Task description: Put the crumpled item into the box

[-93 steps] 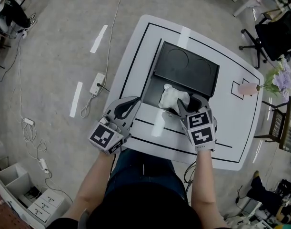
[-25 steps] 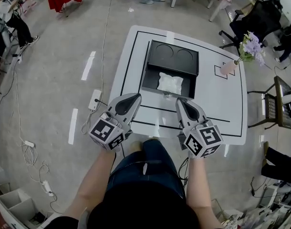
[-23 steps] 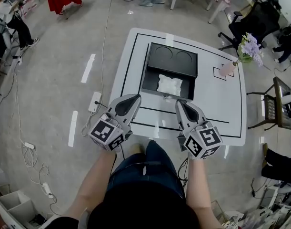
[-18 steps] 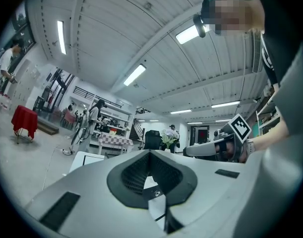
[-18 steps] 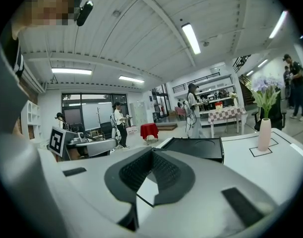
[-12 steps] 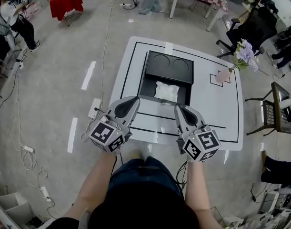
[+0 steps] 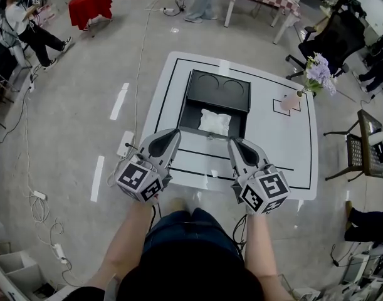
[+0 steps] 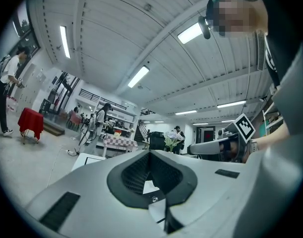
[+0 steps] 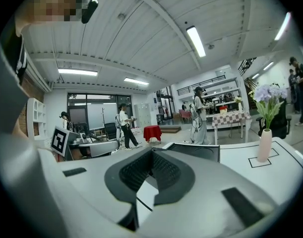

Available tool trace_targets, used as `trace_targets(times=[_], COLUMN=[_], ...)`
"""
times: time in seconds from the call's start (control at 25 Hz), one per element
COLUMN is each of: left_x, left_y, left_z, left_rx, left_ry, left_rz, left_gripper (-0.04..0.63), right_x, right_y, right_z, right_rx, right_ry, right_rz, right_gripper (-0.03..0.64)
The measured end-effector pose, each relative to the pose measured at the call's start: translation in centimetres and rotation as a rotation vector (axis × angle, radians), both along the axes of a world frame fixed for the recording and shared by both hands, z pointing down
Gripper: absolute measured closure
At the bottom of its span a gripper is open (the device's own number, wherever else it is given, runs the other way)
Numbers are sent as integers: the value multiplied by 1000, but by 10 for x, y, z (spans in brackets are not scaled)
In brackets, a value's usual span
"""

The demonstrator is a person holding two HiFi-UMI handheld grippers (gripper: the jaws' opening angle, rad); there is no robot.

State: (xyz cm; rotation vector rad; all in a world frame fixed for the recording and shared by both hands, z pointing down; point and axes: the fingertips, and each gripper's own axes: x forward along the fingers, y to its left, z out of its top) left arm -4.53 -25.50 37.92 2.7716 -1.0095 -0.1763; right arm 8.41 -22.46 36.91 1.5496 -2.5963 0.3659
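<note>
head view: white bench (image 7: 285,149) with black lines, and a black box (image 7: 192,108) open on it. its lid, with two round dents, is at the 12 o'clock end. the white crumpled item (image 7: 214,122) lies inside the box, in the 6 o'clock half, and nothing touches it. its long axis runs roughly 9 to 3, slightly tilted. the left hand-held gripper (image 7: 168,137) and right hand-held gripper (image 7: 236,145) are over the 6 o'clock edge of the bench, both apart from the box. the item is at about 2 o'clock from the left tip and 11 o'clock from the right tip, and the right one is nearer. a pink vase with flowers (image 7: 289,99) stands at 3 o'clock of the box, well apart.

left gripper view: the left hand-held gripper (image 8: 151,153) has its jaws pressed together with nothing pinched, only bench showing through the gap behind the pads. the right hand-held gripper (image 8: 215,148) is at 3 o'clock. the item can't be seen here.

right gripper view: the right hand-held gripper (image 9: 151,152) has its jaws pressed together and is empty. the box (image 9: 196,151) is ahead at about 1 o'clock, with the vase with flowers (image 9: 264,145) at 3 o'clock. the item is hidden by the box wall.

judgement: placing looks done. any re-grasp would go forward and inward, and the right side has the shorter reach.
</note>
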Motion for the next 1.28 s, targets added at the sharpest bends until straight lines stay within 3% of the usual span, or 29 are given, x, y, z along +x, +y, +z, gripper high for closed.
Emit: trace_targets(times=[1.28], left_x=[-1], left_y=[9], left_z=[-9], left_rx=[-20], left_ry=[14], left_rz=[-63], left_gripper=[594], right_x=[2], right_y=[11], right_z=[-13], right_rx=[21], right_ry=[-16], right_rz=[-50], right_gripper=[612])
